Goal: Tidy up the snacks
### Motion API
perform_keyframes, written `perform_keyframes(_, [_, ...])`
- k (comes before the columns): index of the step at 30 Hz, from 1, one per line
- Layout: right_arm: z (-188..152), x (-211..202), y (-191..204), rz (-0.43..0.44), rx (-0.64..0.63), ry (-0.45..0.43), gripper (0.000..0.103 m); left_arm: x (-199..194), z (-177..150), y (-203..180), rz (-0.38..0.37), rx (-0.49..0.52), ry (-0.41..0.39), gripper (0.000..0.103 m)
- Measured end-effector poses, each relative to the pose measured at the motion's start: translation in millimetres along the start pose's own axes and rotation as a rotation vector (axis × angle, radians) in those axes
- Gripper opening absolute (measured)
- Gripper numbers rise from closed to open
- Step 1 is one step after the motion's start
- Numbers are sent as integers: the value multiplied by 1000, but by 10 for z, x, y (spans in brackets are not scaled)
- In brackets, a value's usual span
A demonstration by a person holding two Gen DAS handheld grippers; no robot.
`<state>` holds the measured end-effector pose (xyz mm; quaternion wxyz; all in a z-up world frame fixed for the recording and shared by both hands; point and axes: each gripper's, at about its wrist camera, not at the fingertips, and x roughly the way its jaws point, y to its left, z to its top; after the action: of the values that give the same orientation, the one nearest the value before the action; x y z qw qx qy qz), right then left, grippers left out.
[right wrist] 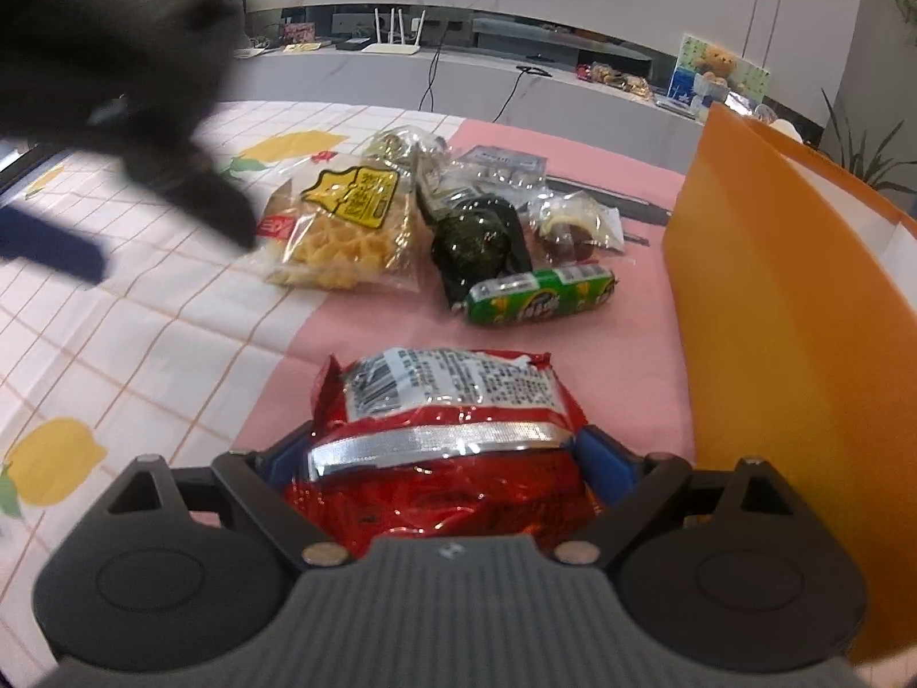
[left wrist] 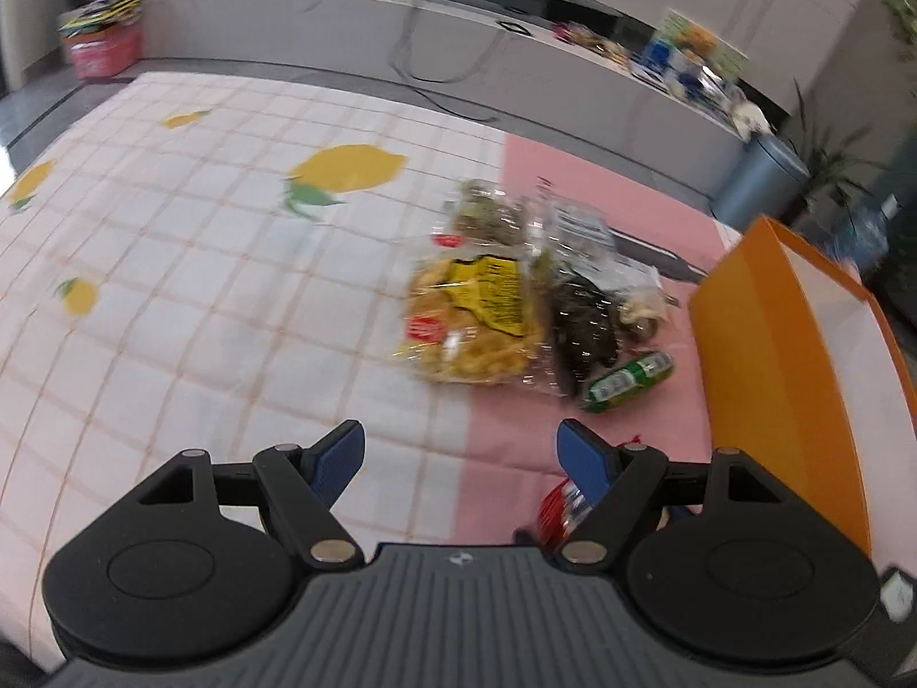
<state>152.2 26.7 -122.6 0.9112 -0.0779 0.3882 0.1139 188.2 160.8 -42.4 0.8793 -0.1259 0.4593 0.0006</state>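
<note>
Worktop point(right wrist: 172, 344): covered with a cloth, white with yellow lemons on one side, pink on the other.
Orange box point(right wrist: 774, 315): stands on the pink part, right of the snacks.
Snack pile: a yellow noodle bag point(right wrist: 344, 229), a dark green pack point(right wrist: 478, 241) and a green sausage point(right wrist: 539, 301) lie close together on the cloth.
Red bag point(right wrist: 441, 458): squeezed between the blue pads of the right tongs point(right wrist: 444, 467), just above the pink cloth, near the box.
Left tongs point(left wrist: 461, 453): wide open, holding nothing, over the cloth near the pile.
</note>
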Motion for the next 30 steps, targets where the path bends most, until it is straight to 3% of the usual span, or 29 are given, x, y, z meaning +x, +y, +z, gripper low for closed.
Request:
perform_keyframes(4, [-66,-78,11,14,-12,10,91,120,50,-285,-20,141,-8,86])
perform_keyframes(10, [-91,-97,-25,30,-21,6,91,240,113,-695,-166,414,-13,84])
perform_keyframes(13, [-101,-101,-31,34,-29,1,92,358,77,-859,-177,525,2,73])
perform_keyframes(17, [-105,-96,-56,43,-32,-2,93,577,90,-951,-179,581,56,58])
perform_keyframes(21, [-117,-94,-79,49,-35,-3,94,732,126,-994,-224,589,131,50])
perform_keyframes(28, [-110,-80,-90,51,-31,-6,94,942,194,-1153,-182,649,128,44])
perform_keyframes(30, [-113,-81,-89,52,-33,-7,95,971,186,-1219,-167,694,133,37])
